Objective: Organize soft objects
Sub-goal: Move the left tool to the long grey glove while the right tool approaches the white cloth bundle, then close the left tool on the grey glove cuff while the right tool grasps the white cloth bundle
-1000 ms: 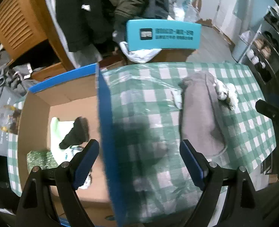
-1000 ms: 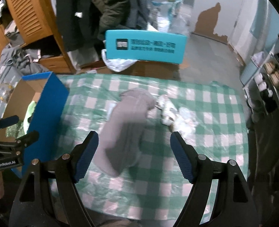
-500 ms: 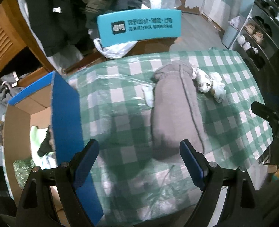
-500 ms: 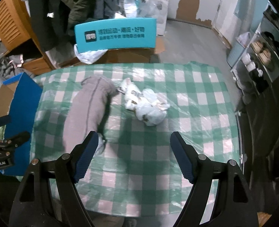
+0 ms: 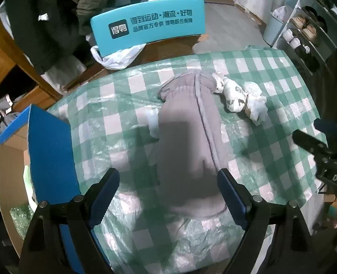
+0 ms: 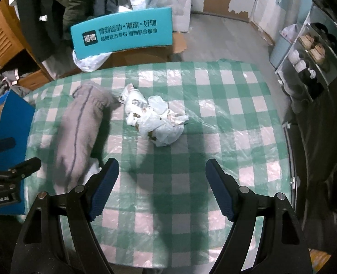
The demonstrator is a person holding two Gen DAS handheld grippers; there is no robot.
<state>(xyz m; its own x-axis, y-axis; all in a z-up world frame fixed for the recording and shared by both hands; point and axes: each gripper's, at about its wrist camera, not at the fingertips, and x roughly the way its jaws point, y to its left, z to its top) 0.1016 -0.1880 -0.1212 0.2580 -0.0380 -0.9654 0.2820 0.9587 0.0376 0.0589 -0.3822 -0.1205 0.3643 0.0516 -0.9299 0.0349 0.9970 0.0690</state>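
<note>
Grey garment [image 5: 189, 141] mid-table | box wall [image 5: 49, 150] left | checked cloth [image 6: 225, 118] bare right

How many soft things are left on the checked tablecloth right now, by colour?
Grey: 1, the grey garment, lying lengthwise beside the blue box.
White: 1, the white crumpled bundle, touching the garment's far end.
Total: 2.
Both the left gripper and right gripper are open and hold nothing.

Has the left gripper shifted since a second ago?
Yes. The left gripper has moved away from the blue-edged cardboard box, across the checked tablecloth, and now hangs open over the grey garment.
</note>
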